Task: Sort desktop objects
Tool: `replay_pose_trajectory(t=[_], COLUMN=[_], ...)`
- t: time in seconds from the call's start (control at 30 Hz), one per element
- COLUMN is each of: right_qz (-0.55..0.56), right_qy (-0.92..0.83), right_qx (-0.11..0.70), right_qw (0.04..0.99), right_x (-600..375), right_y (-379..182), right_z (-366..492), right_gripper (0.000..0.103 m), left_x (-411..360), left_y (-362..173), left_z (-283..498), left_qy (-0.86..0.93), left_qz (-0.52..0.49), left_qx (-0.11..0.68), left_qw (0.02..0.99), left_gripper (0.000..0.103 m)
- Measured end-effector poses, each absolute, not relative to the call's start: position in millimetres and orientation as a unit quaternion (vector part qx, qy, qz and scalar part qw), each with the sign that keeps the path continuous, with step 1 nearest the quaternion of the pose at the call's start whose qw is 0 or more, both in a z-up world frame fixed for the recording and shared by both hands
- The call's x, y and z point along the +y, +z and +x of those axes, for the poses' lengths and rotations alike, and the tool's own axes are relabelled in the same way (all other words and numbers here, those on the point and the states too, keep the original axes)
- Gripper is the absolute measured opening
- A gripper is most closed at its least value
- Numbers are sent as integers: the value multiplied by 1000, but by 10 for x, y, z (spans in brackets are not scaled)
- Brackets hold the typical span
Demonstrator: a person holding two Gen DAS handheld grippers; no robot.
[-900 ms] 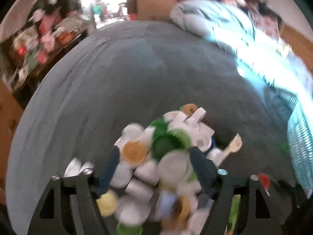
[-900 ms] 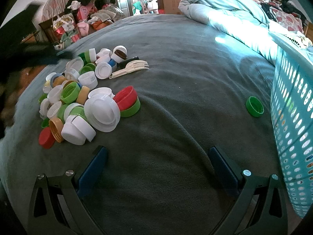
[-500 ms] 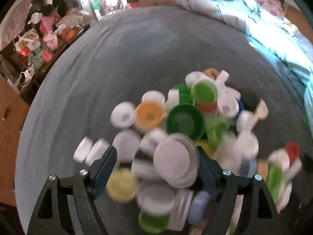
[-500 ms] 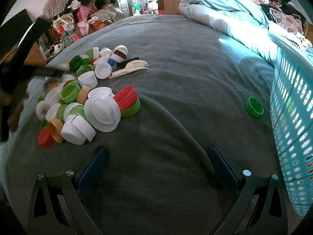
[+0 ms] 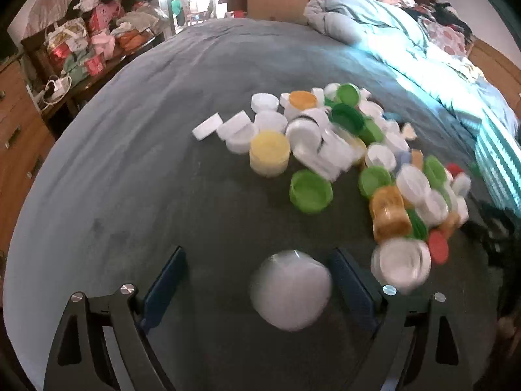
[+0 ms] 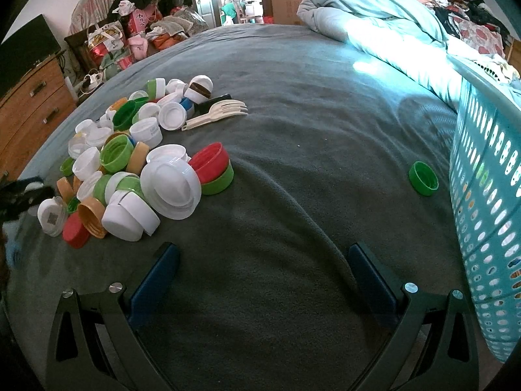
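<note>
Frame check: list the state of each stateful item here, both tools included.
left tool: open, blurry white lid between its fingers, against the right finger, grip unclear
right tool: open, empty
cap pile: heaped, unsorted
lone green cap: open side up, beside basket
forks: lying flat

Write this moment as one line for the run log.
left claw: open, white cap between fingers | right claw: open, empty | cap pile: on blanket
</note>
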State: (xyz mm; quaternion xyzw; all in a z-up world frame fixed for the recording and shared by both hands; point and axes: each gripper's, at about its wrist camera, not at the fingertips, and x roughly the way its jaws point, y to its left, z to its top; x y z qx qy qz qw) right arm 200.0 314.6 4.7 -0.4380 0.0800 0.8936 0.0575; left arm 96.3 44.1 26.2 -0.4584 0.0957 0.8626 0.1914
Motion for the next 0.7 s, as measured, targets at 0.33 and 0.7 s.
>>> replay_pose_trajectory(t=[0.33,0.7], right_qz=[-439,-441], right_qy=[893,892], right_qx=[79,75], right_qw=[58,61], right_x=[3166,3194], right_y=[46,38], right_z=[1988,1957], right_gripper=[102,102], left_x=[429,476], left_y=[101,52], left_z=[1079,1086], left_qy=[878,881], left_qz=[-439,-434], left_qx=[94,98], left_qw=[168,159], left_gripper=[103,103])
